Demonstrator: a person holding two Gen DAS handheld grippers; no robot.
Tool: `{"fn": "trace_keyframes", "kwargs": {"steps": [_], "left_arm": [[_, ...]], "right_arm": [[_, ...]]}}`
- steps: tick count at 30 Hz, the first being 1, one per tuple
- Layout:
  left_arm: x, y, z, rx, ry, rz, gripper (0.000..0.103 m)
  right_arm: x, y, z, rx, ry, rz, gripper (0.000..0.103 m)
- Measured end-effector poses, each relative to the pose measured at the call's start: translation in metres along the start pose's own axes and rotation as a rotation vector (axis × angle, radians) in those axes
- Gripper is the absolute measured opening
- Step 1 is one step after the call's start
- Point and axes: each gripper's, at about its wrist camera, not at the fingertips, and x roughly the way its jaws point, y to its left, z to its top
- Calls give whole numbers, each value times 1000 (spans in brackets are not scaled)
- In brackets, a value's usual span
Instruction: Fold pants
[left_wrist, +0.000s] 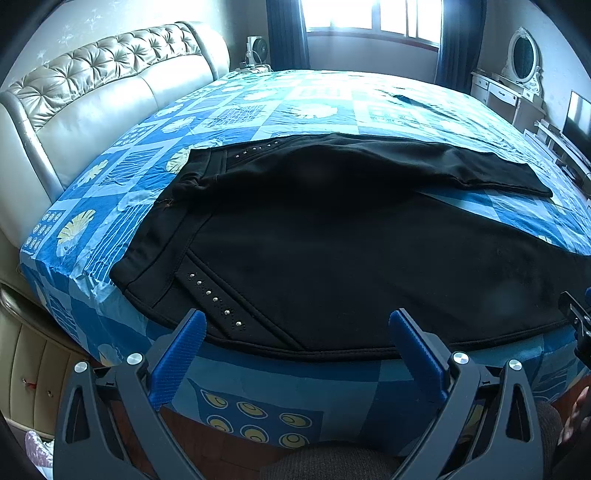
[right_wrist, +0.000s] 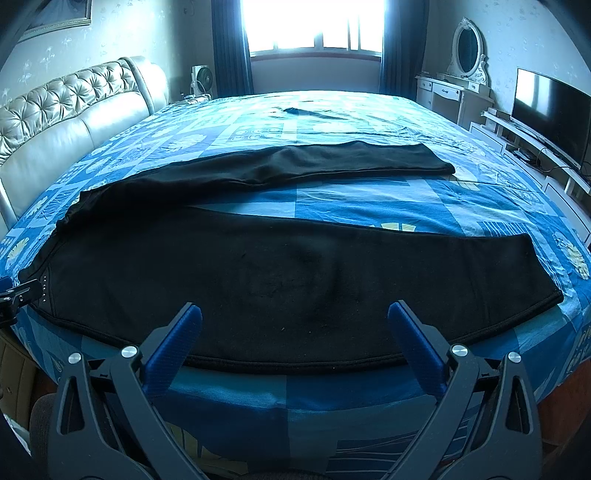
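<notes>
Bed (right_wrist: 332, 391) carries the black pants (right_wrist: 295, 273) laid flat, legs splayed in a V, long axis running left-right across both grippers (waistband toward the left). Left gripper (left_wrist: 297, 332) nearer the waistband, right gripper (right_wrist: 295, 325) nearer the near leg; both released, just short of the near edge

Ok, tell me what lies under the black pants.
The black pants lie spread flat on the blue patterned bedsheet, which shows between the two legs and all around them. Whatever sits directly beneath the fabric is covered. Both grippers hover open at the near edge.
</notes>
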Motion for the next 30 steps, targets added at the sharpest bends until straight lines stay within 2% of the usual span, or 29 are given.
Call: {"fn": "trace_keyframes", "kwargs": {"steps": [30], "left_arm": [[0,-3,0,4,-2,-2,99]], "right_arm": [[0,0,0,-3,3,0,101]]}}
